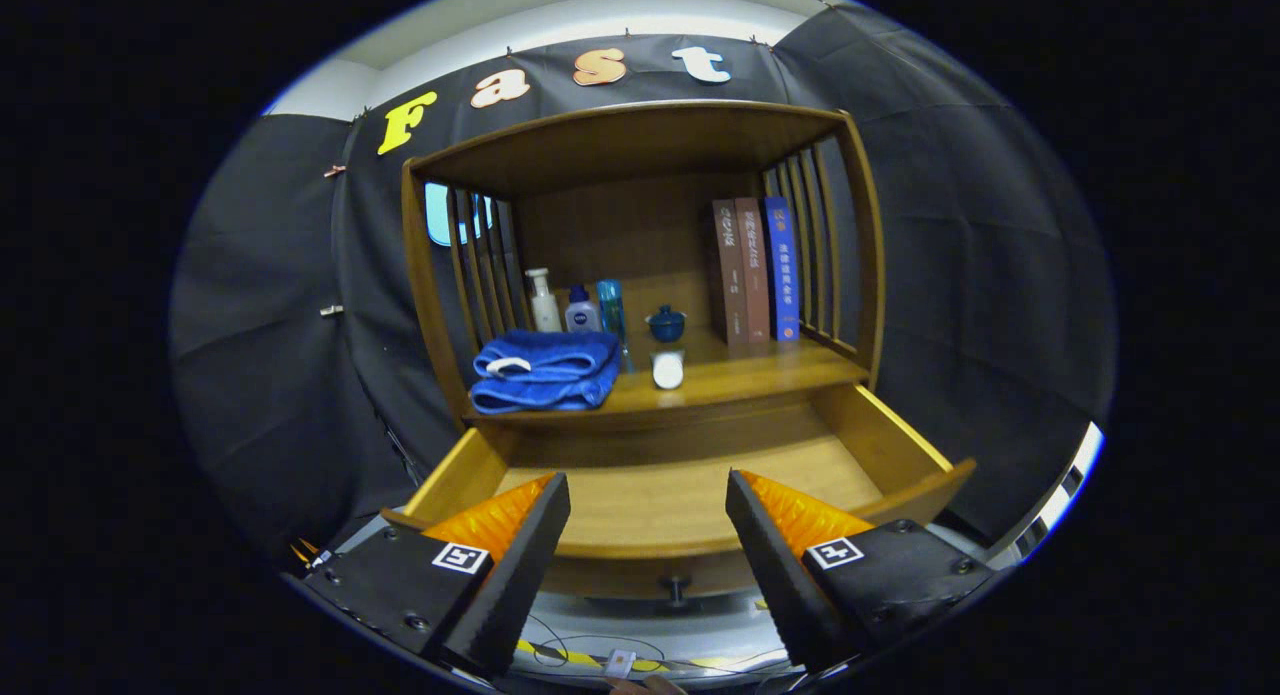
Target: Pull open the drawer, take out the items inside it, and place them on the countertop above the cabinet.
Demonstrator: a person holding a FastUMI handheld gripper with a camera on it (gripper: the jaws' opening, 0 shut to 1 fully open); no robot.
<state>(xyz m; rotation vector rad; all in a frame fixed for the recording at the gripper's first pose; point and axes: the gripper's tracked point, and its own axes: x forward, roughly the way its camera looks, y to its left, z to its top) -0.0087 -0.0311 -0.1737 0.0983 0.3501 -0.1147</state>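
The wooden drawer (690,495) stands pulled out just ahead of my fingers, and its bare wooden bottom shows. Its small dark knob (677,587) sits at the front panel, between the fingers. My gripper (648,495) is open, wide apart, holding nothing, above the drawer's front edge. On the countertop (760,375) above lie a folded blue towel (545,370) at the left and a small white oval object (668,369) near the middle front.
Further back on the countertop stand a white bottle (543,300), a small lotion bottle (581,311), a teal bottle (611,310), a blue lidded cup (666,323) and three upright books (756,270). Slatted wooden sides and a top shelf enclose the countertop. Cables lie on the floor below.
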